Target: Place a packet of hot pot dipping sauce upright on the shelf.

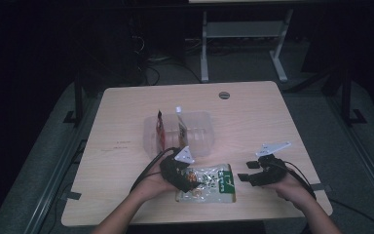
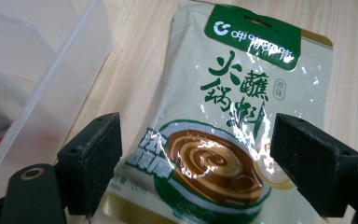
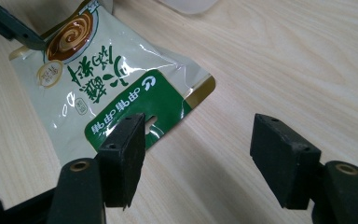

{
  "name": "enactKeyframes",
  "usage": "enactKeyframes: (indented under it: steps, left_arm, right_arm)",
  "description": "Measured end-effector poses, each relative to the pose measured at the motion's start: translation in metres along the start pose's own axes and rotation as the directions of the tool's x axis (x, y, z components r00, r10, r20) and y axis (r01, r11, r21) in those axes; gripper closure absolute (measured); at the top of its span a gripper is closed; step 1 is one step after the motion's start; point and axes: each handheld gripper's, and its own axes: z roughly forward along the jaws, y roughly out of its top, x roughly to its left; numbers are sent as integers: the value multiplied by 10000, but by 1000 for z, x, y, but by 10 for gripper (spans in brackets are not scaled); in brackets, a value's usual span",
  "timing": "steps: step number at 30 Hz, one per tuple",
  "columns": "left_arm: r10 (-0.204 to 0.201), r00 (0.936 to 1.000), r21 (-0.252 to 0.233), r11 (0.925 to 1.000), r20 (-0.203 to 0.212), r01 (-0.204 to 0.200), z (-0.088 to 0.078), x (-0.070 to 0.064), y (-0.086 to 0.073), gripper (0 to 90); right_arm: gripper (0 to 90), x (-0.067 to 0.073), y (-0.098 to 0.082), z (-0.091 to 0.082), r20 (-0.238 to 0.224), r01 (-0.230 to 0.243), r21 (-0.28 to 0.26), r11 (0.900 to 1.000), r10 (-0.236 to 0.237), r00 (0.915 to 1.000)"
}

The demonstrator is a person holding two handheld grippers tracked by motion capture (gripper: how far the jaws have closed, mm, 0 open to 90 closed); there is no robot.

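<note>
The sauce packet [image 1: 208,183] lies flat on the wooden bench [image 1: 126,112], near the edge on the person's side, pale cream with a green header band and a printed bowl of brown swirled sauce. It sits just in front of the clear plastic bin [image 1: 202,139], apart from it, bare wood between the two. Over the packet's bowl end hangs the left gripper [image 1: 181,179], and in the left gripper view its fingers [image 2: 93,161] stand wide apart on either side of the packet [image 2: 233,116], the pads clear of the film, nothing pinched. No earlier picture here, so that is simply how they stand: spread, with the packet under the gap. Off the packet's green header end sits the right gripper [image 1: 249,171], just beside it and not on it. In the right gripper view its fingers [image 3: 123,154] are apart too, the one nearer the packet hovering over the corner of the green header [image 3: 135,112], the other over bare wood; I cannot tell whether that pad touches the film, but it grips nothing. A hand [image 1: 153,185] carries the left gripper, the other hand [image 1: 292,187] the right. Behind the packet, the bin holds two upright packets, a dark reddish one [image 1: 160,130] and a pale one [image 1: 180,126], side by side. Beyond the bin, a round grey cable port [image 1: 224,95] marks the far side of the bench.
</note>
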Motion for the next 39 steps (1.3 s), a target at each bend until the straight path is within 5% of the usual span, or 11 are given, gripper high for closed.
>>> enactKeyframes:
  steps: [7,15,21,29,33,39]
  left_arm:
    - [457,9989,629,9970,40,-458,10,-1,-3,166]
    - [80,9978,624,9980,663,-122,11,-2,-11,167]
    - [131,9980,404,9991,611,-156,8,-4,-17,185]
    - [-70,9994,24,10000,331,69,3,-1,-21,483]
    - [244,9996,131,9996,112,-245,2,-3,-21,653]
    - [173,9995,32,9998,279,-174,0,-3,-20,834]
  right_arm:
    - [350,-1,0,0,15,25,16,10000,-25,10000]
    - [353,-2,-1,0,39,49,12,10000,-49,10000]
    - [355,-2,-1,1,16,91,81,9999,-91,10000]
    - [361,-1,0,1,14,164,62,9998,-164,9999]
    - [362,-1,0,1,9,149,64,9999,-149,9999]
    - [368,-1,1,1,-2,228,85,9997,-228,9997]
